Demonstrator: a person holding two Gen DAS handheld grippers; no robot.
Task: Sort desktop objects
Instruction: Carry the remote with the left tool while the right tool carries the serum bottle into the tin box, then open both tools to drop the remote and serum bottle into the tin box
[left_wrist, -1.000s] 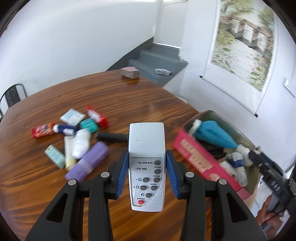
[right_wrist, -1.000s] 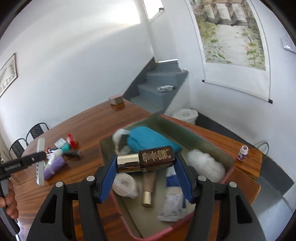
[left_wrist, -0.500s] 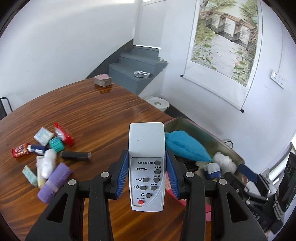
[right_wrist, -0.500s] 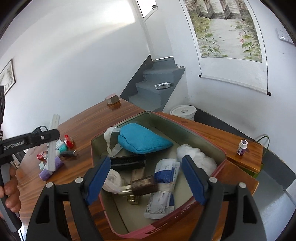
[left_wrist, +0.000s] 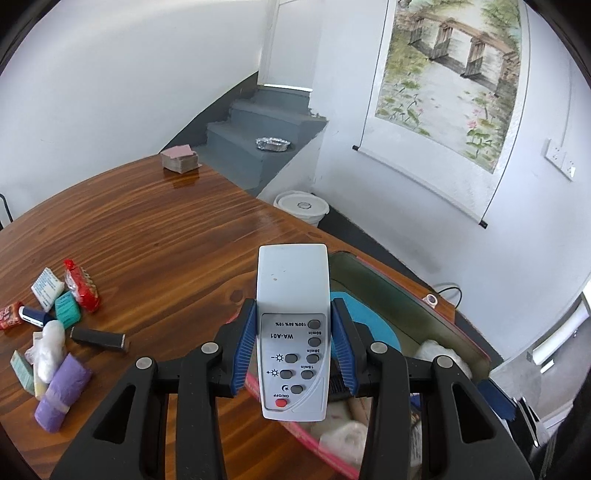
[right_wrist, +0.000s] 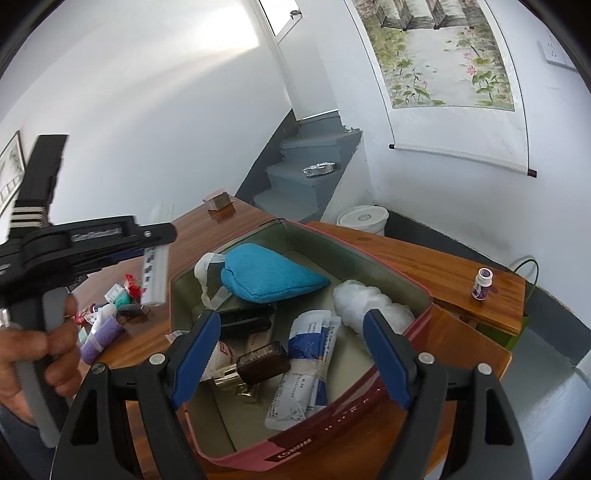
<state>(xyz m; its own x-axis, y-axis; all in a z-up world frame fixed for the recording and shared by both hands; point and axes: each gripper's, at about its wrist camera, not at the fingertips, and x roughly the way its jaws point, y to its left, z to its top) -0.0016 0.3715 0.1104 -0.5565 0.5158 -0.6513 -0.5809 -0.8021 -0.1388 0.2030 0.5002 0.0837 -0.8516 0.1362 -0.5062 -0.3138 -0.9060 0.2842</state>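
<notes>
The left gripper (left_wrist: 293, 349) clamps a flat white plastic remote control (left_wrist: 292, 328) by its long edges, the blue pads pressing both sides. The remote's long axis runs straight ahead along the fingers, red button nearest the camera, plain end over the red-walled open box (right_wrist: 417, 325). The right gripper (right_wrist: 291, 354), its jaws just opened wide, holds nothing above that box on the brown wooden table (left_wrist: 155, 236).

Left wrist view: looks forward-down over the wooden table (left_wrist: 147, 236), near the red box (left_wrist: 373, 266). Right wrist view: close above the box, facing in. Shared: box, table, far stairs (right_wrist: 310, 177).
</notes>
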